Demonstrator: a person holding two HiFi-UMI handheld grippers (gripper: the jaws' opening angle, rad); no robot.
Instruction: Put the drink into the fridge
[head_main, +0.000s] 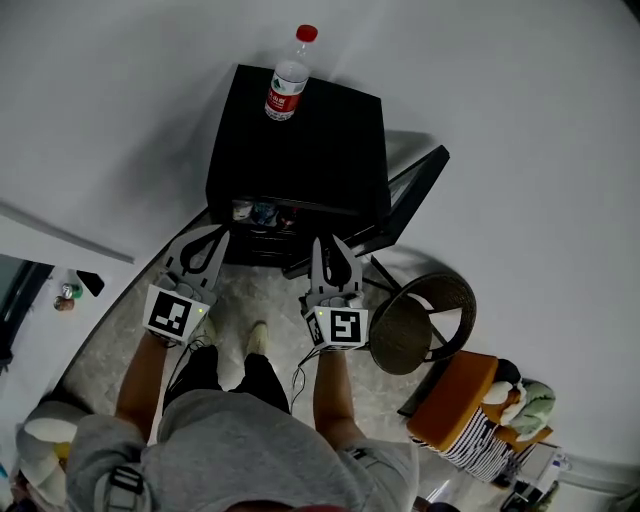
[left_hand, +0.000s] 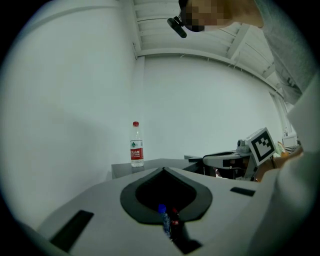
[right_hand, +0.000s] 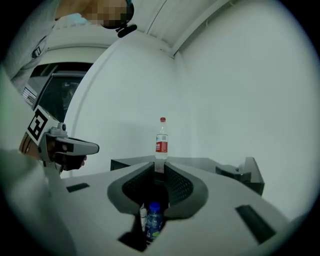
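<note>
While the red-labelled bottle (head_main: 288, 80) stands atop the fridge (head_main: 300, 150), the left gripper (head_main: 221, 233) is closed empty, the right gripper (head_main: 327, 242) barely ajar.

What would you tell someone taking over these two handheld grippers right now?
Left gripper: fingers shut, empty.
Right gripper: fingers slightly apart, empty.
Both are in front of the black mini fridge, whose door stands open.
The clear plastic water bottle with red cap and label stands upright on the fridge's top, untouched.
Done: door open.
Left: grasp the bottle, set it inside, close the door.
</note>
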